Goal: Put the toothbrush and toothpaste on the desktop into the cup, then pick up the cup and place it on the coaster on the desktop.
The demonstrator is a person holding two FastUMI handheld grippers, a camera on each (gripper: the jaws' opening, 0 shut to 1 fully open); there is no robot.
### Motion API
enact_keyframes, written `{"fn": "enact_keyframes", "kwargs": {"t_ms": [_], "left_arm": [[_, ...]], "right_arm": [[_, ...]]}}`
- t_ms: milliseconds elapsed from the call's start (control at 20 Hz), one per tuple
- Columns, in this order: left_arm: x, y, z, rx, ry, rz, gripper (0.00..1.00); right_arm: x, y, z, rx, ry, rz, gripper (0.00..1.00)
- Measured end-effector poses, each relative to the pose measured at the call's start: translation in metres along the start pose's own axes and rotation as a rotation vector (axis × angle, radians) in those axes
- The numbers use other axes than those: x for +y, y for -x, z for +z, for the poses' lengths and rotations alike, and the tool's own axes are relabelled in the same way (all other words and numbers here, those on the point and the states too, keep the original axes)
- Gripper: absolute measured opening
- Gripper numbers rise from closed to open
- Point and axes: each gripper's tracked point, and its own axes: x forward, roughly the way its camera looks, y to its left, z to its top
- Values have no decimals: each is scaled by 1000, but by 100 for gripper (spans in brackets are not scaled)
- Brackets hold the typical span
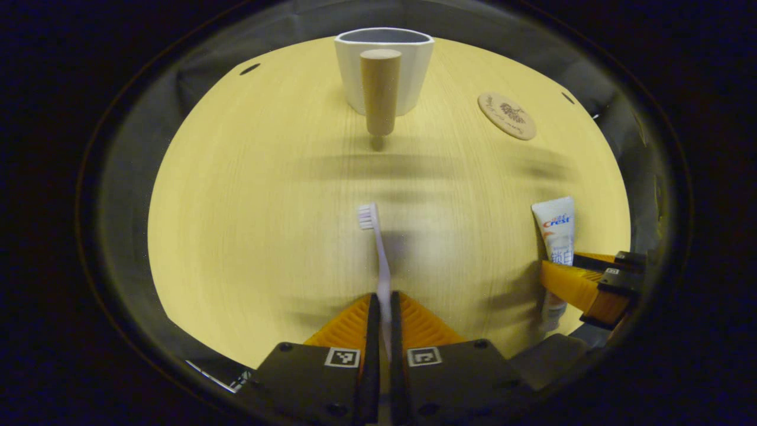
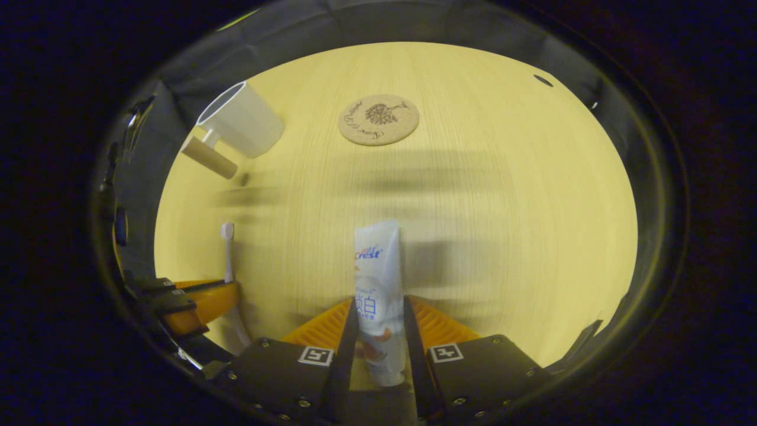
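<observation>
We see a round, pale wood-grain worktop point(image 1: 248, 225) lit warm yellow, with dark cloth rising behind its far edge and a few small dark slots near the rim. Soft blurred shadows band across the wood.

In the left gripper view, the left gripper point(image 1: 384, 310) has its two orange fingers point(image 1: 349, 325) drawn almost together on the handle of the toothbrush point(image 1: 378, 254) — both press its thin lilac shaft, and the bristled head points forward over the worktop toward the cup. Whether the brush is lifted off the wood or resting on it we cannot tell.

In the right gripper view, the right gripper point(image 2: 378, 313) has its fingers point(image 2: 432, 325) set a tube's width apart and closed on the toothpaste point(image 2: 377, 278), a white tube clamped on both sides, its flat crimped end pointing forward. From the left gripper view we also see this gripper at the right edge, its orange fingers across the lower part of the tube point(image 1: 556, 231). From the right gripper view the other gripper point(image 2: 195, 302) shows at the left edge with the brush point(image 2: 227, 248) running out of it.

The cup point(image 1: 384, 65) — white, faceted, with a round wooden peg handle — stands upright at the far side of the worktop; its mouth is open and we cannot see anything inside. The round cork coaster point(image 1: 507, 116) lies flat to the right of the cup, well apart from it, with nothing on it.
</observation>
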Motion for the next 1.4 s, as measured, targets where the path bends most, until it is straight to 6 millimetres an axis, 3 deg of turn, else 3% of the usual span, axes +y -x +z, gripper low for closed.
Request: {"fn": "enact_keyframes", "kwargs": {"t_ms": [50, 150, 200, 450, 500, 650, 900, 950, 1050, 1400], "left_arm": [[0, -4, 0, -17, -9, -2, 16], [0, -2, 0, -31, -20, -12, 14], [0, -2, -1, -35, -23, -19, 14], [0, 0, -1, -76, 4, -68, 14], [0, 3, 0, -92, 13, -72, 14], [-1, 13, 4, -150, 32, -87, 14], [3, 39, 11, -253, 61, -97, 14], [4, 44, 11, -276, 69, -100, 14], [7, 57, 17, -328, 82, -103, 14], [11, 103, 52, -525, 116, -126, 14]], "right_arm": [[2, 3, 1, -9, 10, -1, 37], [1, 2, 0, -30, 22, 1, 37], [2, 2, 2, -33, 30, 9, 31], [1, 10, 5, -80, 29, 36, 35], [3, 13, 7, -96, 30, 50, 31], [11, 26, 13, -146, 16, 111, 31], [23, 45, 24, -225, 9, 184, 31], [25, 48, 26, -244, 12, 192, 27], [28, 58, 34, -292, 21, 204, 31], [39, 103, 69, -476, 78, 220, 31]]}}
